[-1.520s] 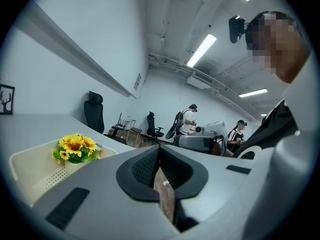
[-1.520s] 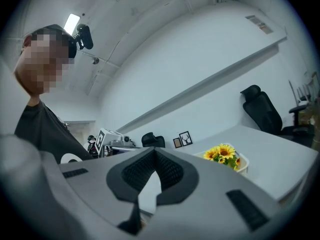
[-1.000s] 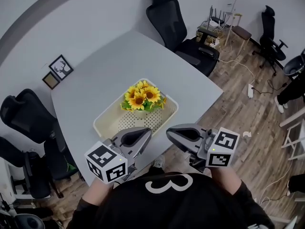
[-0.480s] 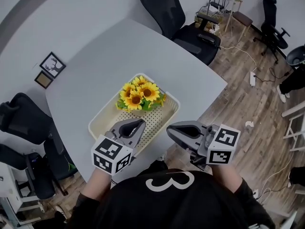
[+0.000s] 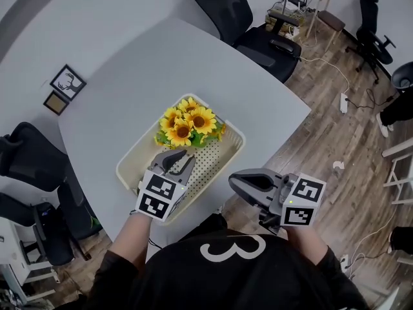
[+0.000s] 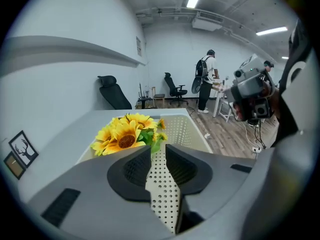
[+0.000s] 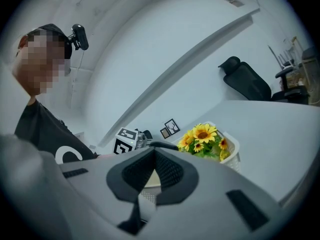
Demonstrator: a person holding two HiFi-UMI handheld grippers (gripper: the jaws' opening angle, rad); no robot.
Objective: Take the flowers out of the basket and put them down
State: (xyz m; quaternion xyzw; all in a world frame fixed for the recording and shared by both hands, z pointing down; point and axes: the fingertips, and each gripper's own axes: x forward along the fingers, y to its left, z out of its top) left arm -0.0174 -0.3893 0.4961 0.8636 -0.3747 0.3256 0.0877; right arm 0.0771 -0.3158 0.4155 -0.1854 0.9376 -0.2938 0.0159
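A bunch of yellow sunflowers (image 5: 187,123) with green leaves stands at the far end of a cream perforated basket (image 5: 129,168) on the grey table (image 5: 142,76). My left gripper (image 5: 179,157) hangs over the basket's near half and points down at the flowers (image 6: 125,134). Its jaws have just been opening and hold nothing; the basket floor shows through the gap. My right gripper (image 5: 232,179) is shut and empty, to the right of the basket, past the table's near edge. It looks level across the table at the flowers (image 7: 202,134) and the basket (image 7: 232,151).
Black office chairs stand at the table's far side (image 5: 248,24) and left (image 5: 32,166). Two small picture frames (image 5: 68,81) lean on the wall. Wooden floor with cables lies to the right. A person (image 6: 206,79) stands far off in the room.
The left gripper has moved forward and down over the basket toward the flowers, and its jaws have parted. The right gripper has sunk a little.
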